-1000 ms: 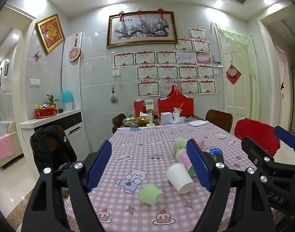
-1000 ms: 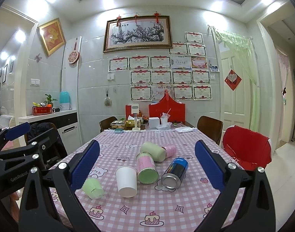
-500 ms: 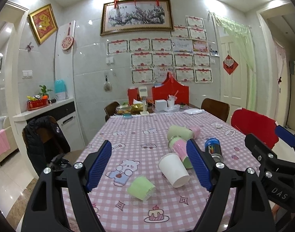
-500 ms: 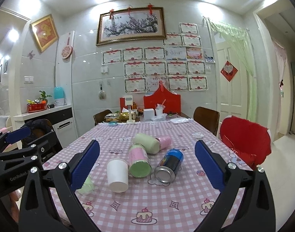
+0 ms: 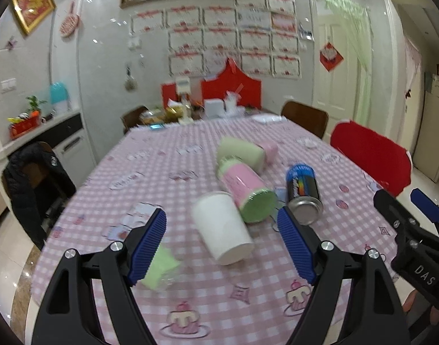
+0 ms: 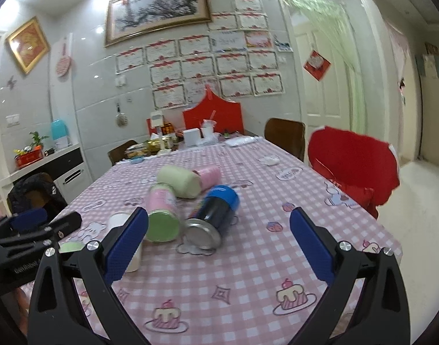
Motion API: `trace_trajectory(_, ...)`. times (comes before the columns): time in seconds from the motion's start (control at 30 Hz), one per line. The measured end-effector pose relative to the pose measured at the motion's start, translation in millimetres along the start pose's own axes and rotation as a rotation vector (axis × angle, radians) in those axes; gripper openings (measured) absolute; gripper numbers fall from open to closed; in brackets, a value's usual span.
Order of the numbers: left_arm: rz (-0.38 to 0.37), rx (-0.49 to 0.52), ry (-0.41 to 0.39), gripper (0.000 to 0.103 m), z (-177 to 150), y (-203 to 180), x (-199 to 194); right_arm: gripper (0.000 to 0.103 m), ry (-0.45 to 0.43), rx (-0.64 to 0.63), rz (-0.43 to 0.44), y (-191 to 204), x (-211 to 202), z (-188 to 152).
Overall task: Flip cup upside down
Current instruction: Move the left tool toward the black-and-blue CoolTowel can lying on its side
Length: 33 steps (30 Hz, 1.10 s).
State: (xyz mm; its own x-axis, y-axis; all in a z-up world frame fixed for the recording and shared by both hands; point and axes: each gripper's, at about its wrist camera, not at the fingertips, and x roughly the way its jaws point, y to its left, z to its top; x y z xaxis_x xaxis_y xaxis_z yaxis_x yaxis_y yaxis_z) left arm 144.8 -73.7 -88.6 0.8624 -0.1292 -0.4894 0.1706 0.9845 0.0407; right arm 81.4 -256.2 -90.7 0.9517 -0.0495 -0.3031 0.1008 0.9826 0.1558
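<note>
A white paper cup (image 5: pixel 220 228) lies on its side on the pink checked tablecloth (image 5: pixel 167 172), just ahead of and between the fingers of my open, empty left gripper (image 5: pixel 220 247). In the right wrist view the cup (image 6: pixel 124 230) is mostly hidden behind my right gripper's left finger. A small light-green cup (image 5: pixel 159 264) lies on its side behind my left gripper's left finger. My right gripper (image 6: pixel 219 244) is open and empty, low over the cloth in front of a blue-capped can (image 6: pixel 215 215).
A pink bottle with a green base (image 5: pixel 245 192), a green cup (image 5: pixel 242 152), a pink cup (image 5: pixel 269 149) and the can (image 5: pixel 302 192) lie in a cluster mid-table. Boxes and clutter stand at the far end (image 5: pixel 213 106). A red-covered chair (image 5: pixel 368 155) stands at the right.
Both grippers have moved forward and down toward the table. The white cup now lies close between my left gripper's fingers. Both stay open.
</note>
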Motion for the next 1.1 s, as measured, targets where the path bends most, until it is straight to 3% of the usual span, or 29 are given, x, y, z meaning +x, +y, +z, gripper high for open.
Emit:
trace_trajectory(0.6, -0.163, 0.097, 0.165, 0.079, 17.3, -103.8, 111.0, 0.095, 0.076, 0.117, -0.143, -85.1, 53.0, 5.8)
trace_trajectory(0.77, -0.208, 0.077, 0.225, 0.079, 18.6, -112.3, 134.9, 0.095, 0.088, 0.139, -0.162, -100.8, 64.7, 6.0)
trace_trajectory(1.1, -0.204, 0.090, 0.338, 0.079, 9.2, -122.7, 177.8, 0.095, 0.140, 0.155, -0.145, -105.7, 88.9, -1.1)
